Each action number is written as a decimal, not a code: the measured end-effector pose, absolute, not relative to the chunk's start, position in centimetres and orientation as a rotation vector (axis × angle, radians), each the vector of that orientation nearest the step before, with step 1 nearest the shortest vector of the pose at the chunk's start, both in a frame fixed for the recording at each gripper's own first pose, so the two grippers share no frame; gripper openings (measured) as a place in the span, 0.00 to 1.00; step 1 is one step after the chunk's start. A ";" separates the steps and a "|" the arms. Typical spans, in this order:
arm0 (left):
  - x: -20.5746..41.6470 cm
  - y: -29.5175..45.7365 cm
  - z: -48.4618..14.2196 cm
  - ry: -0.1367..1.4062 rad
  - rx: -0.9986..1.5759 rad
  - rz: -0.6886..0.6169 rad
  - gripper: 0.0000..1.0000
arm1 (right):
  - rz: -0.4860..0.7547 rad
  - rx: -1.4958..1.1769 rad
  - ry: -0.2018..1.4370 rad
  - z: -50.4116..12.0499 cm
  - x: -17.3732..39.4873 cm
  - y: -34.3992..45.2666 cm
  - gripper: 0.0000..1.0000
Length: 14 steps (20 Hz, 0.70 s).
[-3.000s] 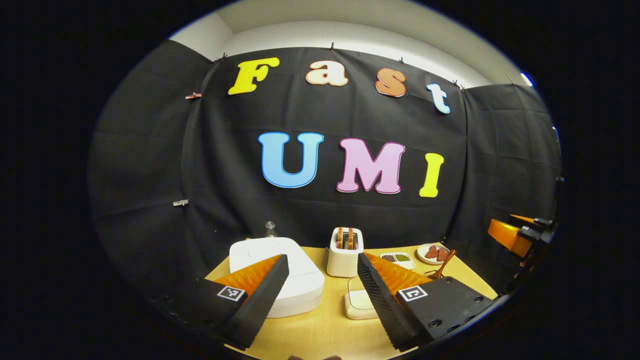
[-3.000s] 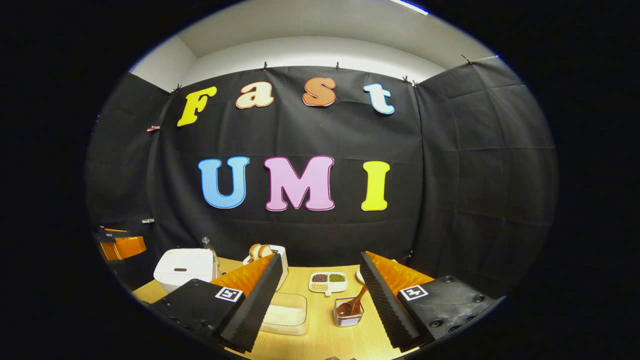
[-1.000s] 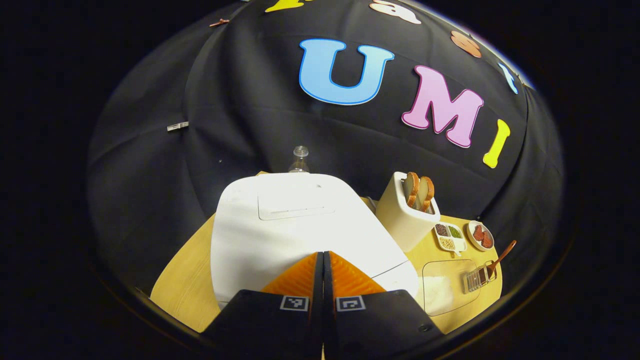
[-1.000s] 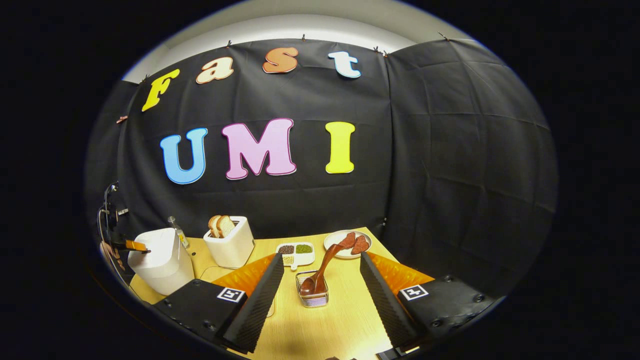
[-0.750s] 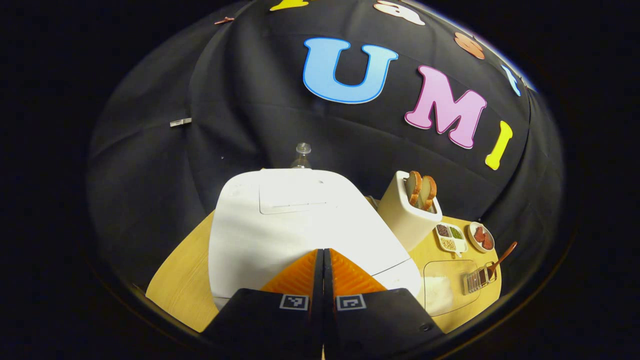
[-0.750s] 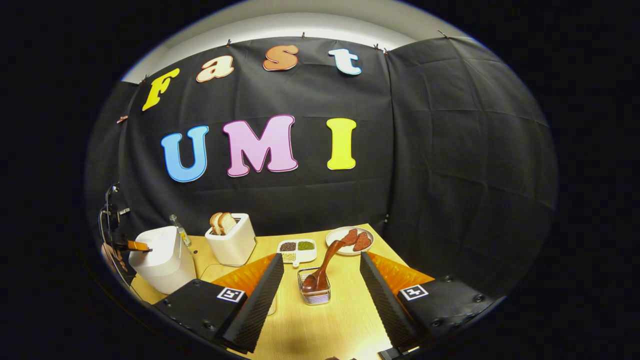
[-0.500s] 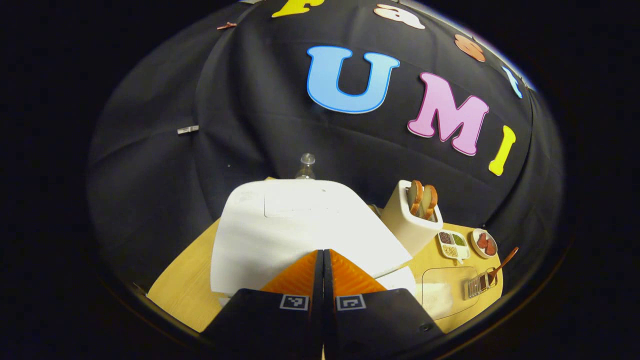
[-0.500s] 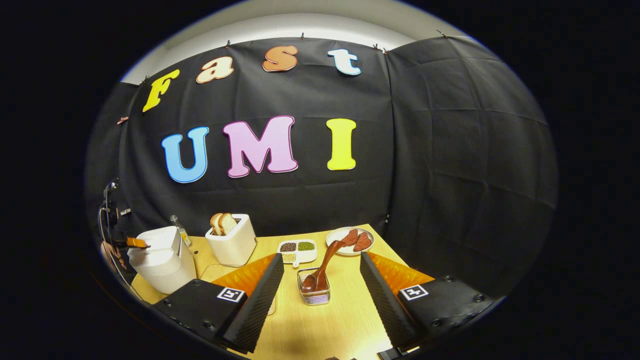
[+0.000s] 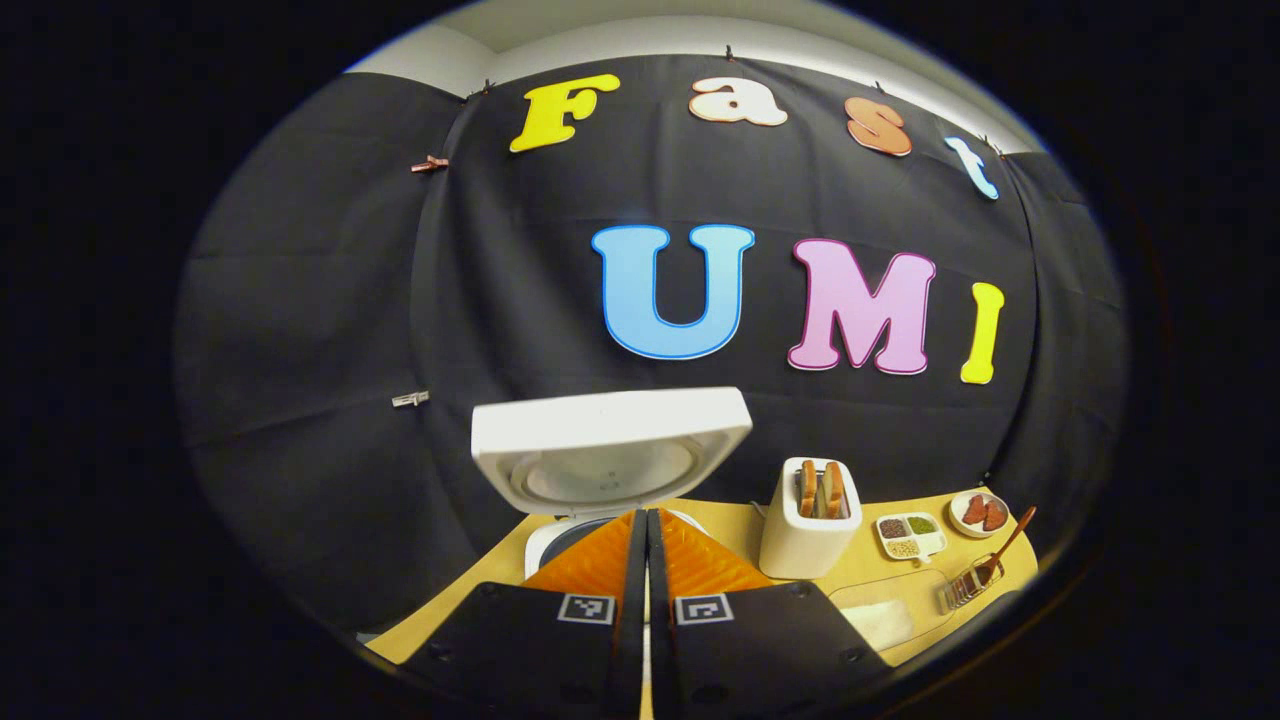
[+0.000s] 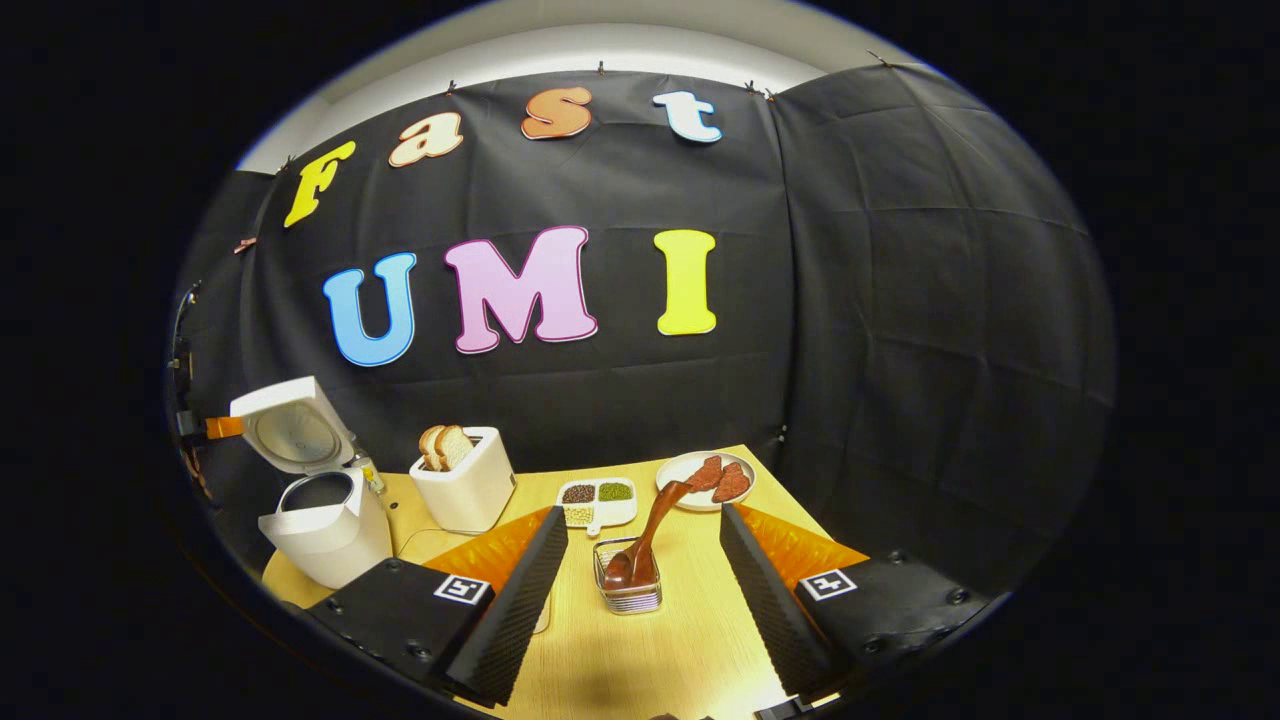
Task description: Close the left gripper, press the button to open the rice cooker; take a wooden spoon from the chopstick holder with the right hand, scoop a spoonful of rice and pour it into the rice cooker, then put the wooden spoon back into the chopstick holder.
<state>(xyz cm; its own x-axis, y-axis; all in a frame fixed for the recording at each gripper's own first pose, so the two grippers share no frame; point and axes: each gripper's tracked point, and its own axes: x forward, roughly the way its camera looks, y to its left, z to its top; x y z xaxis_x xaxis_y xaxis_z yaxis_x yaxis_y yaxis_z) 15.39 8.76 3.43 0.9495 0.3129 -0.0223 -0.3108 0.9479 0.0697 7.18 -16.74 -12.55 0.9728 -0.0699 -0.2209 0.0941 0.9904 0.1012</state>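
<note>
The white rice cooker stands just beyond my left gripper, its lid raised upright. The left gripper is shut with nothing between its fingers and hovers in front of the cooker. In the right gripper view the cooker sits at the table's left end, lid up, and the left gripper is beside the lid. My right gripper is open, its fingers either side of the wire chopstick holder. The wooden spoon leans in it, bowl down. Neither finger touches the spoon.
A white toaster with bread stands right of the cooker. Behind the holder lie a divided dish of seeds and a plate with reddish pieces. A clear box of rice sits left of the holder. A bottle stands behind the cooker.
The cooker's lid has sprung from closed to fully upright. My shut left gripper has lifted off the cooker and levelled out. The right gripper has stayed around the holder.
</note>
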 end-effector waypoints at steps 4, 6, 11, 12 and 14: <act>12.3 6.6 2.7 0.048 0.042 0.321 0.09 | -0.054 0.108 0.234 -13.4 8.9 -16.6 0.96; 10.9 5.8 2.6 0.050 0.028 0.330 0.09 | -0.040 0.111 0.242 -13.8 9.8 -16.5 0.96; 8.8 4.4 1.1 0.062 -0.041 0.370 0.15 | -0.018 0.120 0.273 -15.5 12.2 -16.8 0.96; 8.7 3.8 0.6 0.064 -0.052 0.362 0.19 | -0.015 0.127 0.284 -15.9 12.6 -16.9 0.96; 8.7 3.0 -0.9 0.083 -0.051 0.358 0.36 | -0.009 0.137 0.308 -17.0 13.5 -17.2 0.97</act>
<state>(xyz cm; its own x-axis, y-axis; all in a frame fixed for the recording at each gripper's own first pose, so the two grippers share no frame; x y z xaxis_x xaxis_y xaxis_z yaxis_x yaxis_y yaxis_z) 8.65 3.03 -0.92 0.9333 0.3475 -0.0901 -0.3517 0.9354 -0.0354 13.52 -17.23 -17.01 0.9529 0.0117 -0.3032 0.0302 0.9906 0.1333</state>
